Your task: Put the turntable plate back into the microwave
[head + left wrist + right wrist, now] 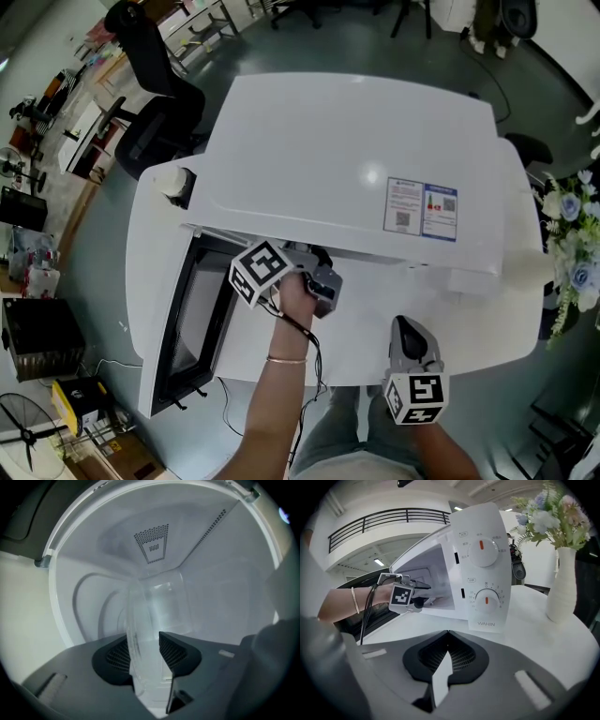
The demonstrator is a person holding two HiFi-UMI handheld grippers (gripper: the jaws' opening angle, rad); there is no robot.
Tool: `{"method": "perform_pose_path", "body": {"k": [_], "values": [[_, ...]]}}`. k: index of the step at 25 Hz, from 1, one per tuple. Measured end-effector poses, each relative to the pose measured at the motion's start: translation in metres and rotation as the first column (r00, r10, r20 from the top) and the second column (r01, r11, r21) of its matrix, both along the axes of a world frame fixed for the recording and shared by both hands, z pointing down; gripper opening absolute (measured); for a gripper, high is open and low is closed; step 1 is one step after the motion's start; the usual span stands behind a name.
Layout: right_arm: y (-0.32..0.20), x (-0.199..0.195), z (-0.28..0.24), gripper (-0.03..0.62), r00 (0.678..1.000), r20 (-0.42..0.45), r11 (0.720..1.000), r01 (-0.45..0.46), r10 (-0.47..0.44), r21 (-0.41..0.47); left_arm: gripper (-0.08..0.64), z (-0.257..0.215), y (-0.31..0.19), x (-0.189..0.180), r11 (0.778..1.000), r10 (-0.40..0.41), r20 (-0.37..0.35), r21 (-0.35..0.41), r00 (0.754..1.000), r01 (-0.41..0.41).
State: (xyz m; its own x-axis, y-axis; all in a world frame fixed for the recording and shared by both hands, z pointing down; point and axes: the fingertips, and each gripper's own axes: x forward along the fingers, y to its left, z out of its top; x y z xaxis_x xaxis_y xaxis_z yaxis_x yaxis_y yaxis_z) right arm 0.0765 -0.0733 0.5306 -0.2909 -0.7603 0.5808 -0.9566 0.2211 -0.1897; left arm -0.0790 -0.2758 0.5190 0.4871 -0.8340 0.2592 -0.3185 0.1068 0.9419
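The clear glass turntable plate [159, 606] stands on edge inside the white microwave [356, 159], tilted against the cavity's pale walls. In the left gripper view the plate's rim runs between the two pads of my left gripper [143, 644]. It lies close to the left pad, with a gap to the right one, so the jaws are open around it. In the head view the left gripper [319, 274] reaches into the cavity mouth, fingertips hidden under the microwave's top. My right gripper [410, 339] rests on the table in front of the control panel, shut and empty.
The microwave door [192, 319] hangs open to the left. The control panel with two dials [485, 573] faces the right gripper. A white vase of flowers [562, 588] stands on the round white table [487, 319] to the right. Office chairs stand beyond the table.
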Motion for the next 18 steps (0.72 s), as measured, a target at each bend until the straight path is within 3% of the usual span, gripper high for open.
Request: {"method": "perform_pose_path", "body": {"k": [6,11,18], "values": [[0.0007,0.0017,-0.0020,0.011,1.000,-0.006,1.000,-0.003,0.003,0.004,0.246,-0.0041,-0.0008,0.0007,1.000,0.005,0.064,0.000,0.998,-0.005],[0.0005,0.0009,-0.0051,0.011,1.000,-0.010,1.000,0.000,0.000,0.007,0.302,-0.0039,0.0023,-0.0023,1.000,-0.006,0.072,-0.014,0.997,0.007],[-0.0016,-0.0018,-0.0082,0.011,1.000,-0.009,1.000,0.002,-0.002,0.000,0.373,-0.0061,0.0036,0.0044,0.999,0.040,0.102,-0.033,0.994,-0.036]]}}
